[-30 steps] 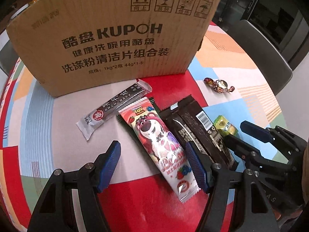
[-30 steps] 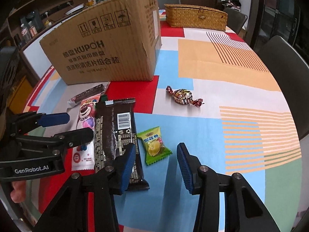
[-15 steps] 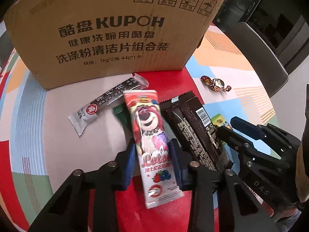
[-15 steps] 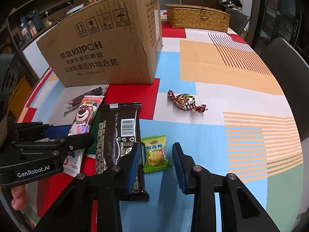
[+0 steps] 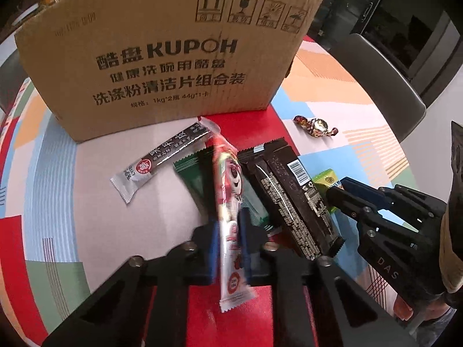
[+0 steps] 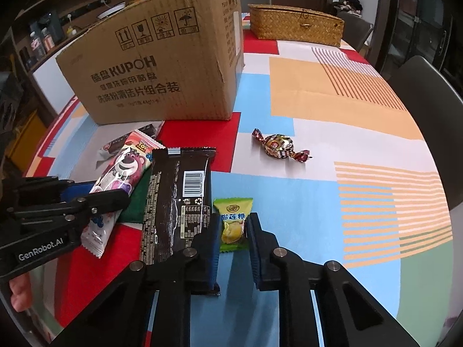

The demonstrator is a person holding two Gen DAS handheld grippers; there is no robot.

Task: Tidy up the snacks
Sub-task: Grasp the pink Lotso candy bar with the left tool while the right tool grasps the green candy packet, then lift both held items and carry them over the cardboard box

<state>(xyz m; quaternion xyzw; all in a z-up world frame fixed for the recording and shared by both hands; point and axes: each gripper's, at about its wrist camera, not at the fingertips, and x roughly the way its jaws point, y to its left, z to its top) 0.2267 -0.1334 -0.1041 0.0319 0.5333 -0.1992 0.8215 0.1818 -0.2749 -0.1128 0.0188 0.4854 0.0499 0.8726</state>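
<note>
My left gripper [image 5: 228, 228] is shut on the pink Lotso bear snack bar [image 5: 228, 190] and tilts it up on edge above the table; it also shows in the right wrist view [image 6: 121, 170]. My right gripper [image 6: 233, 232] has its pads against both sides of the small green durian candy [image 6: 233, 222], which lies flat on the table. A long black snack pack [image 6: 179, 199] lies between the two. A dark bar with a white end [image 5: 165, 156] and a green pack [image 5: 199, 179] lie near the cardboard box [image 5: 162, 57]. A foil-wrapped candy [image 6: 277, 144] lies apart to the right.
The cardboard box [image 6: 162, 69] stands upright behind the snacks on the colourful tablecloth [image 6: 332, 92]. A woven basket [image 6: 295, 24] sits at the far end. Dark chairs [image 6: 428, 98] stand along the table's right side.
My left gripper closed on the Lotso bar and tilted it up on edge. My right gripper moved forward and closed around the green durian candy.
</note>
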